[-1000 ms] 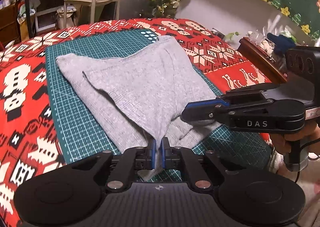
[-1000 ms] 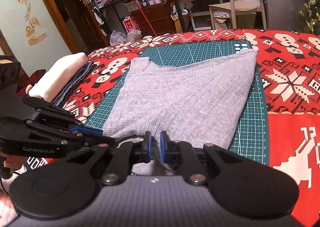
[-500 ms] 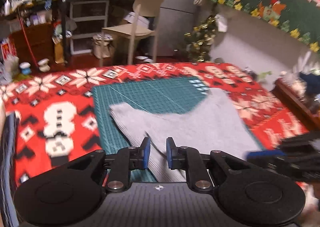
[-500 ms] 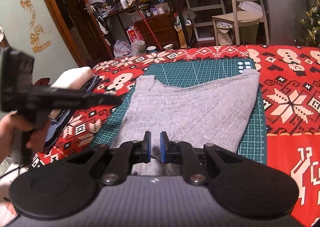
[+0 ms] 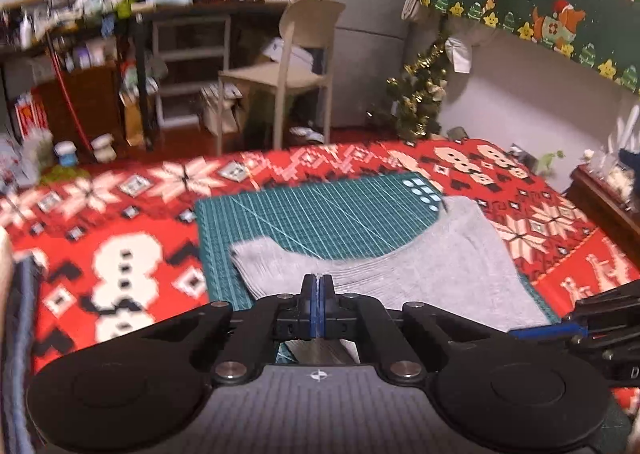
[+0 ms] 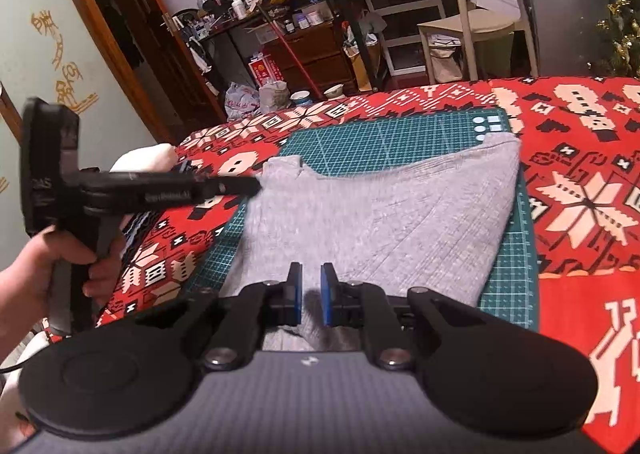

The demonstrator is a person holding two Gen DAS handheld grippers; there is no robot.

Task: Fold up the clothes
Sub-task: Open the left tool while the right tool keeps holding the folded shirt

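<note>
A grey knit garment [image 6: 380, 213] lies folded on the green cutting mat [image 6: 360, 137], and it also shows in the left wrist view [image 5: 420, 274]. My right gripper [image 6: 310, 294] is at the garment's near edge. Its pads stand a little apart with grey cloth bunched between them. Raised above the table's left side, my left gripper [image 6: 252, 185] is held by a person's hand [image 6: 36, 278], its tips near the garment's far left corner. In its own view the left gripper [image 5: 318, 294] is shut, with nothing seen between the pads.
A red patterned cloth [image 6: 580, 173] covers the table around the mat. Folded clothes are stacked at the table's left edge [image 6: 140, 157]. A chair [image 5: 288, 65], shelves and a small Christmas tree [image 5: 420, 101] stand beyond the far edge. A wooden side table [image 5: 600, 205] is at the right.
The left gripper let go of the raised grey fold, lifted away to the left and closed empty. The fold now lies flat. The right gripper stayed at the near edge.
</note>
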